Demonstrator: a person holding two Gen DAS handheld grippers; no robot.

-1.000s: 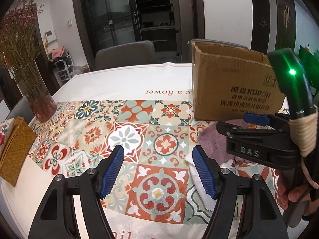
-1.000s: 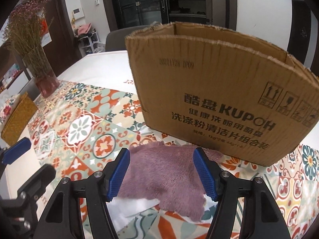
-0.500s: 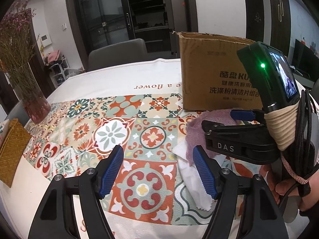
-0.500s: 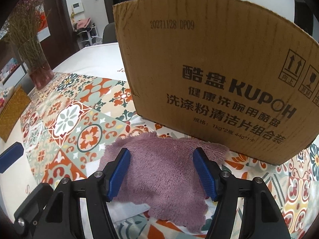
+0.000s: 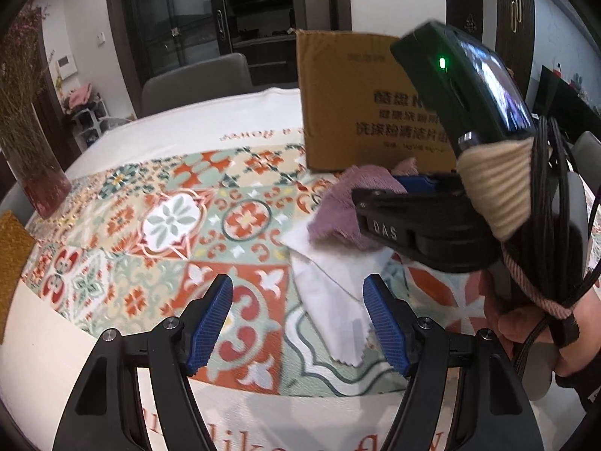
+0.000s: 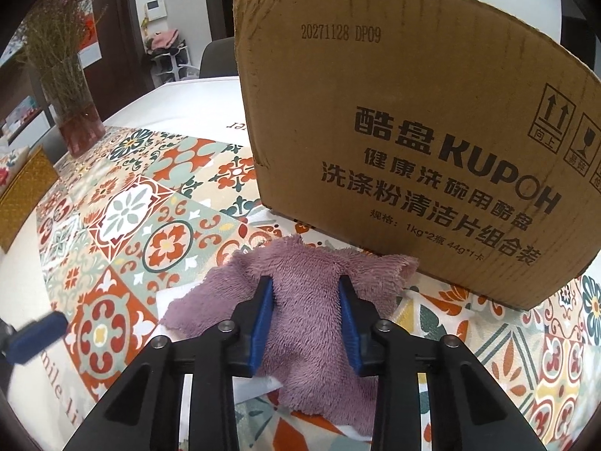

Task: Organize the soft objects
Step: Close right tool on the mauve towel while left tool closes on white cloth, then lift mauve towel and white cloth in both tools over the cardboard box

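Purple cloth (image 6: 300, 300), shaggy and ragged at its edges, is seen bunched on the tiled-pattern tablecloth (image 6: 124, 221) of the table, just in front of the upright cardboard box (image 6: 413, 131) and partly overlapping a thin white cloth (image 5: 330, 285) with a zigzag-cut edge. The right gripper (image 6: 306, 308) has just been closing, and its blue jaws are pressed into the pile of the purple cloth, which is pinched up into a ridge between them. The left gripper (image 5: 298, 323) is held with its jaws wide apart and nothing gripped, the white cloth lying on the table between and beyond them.
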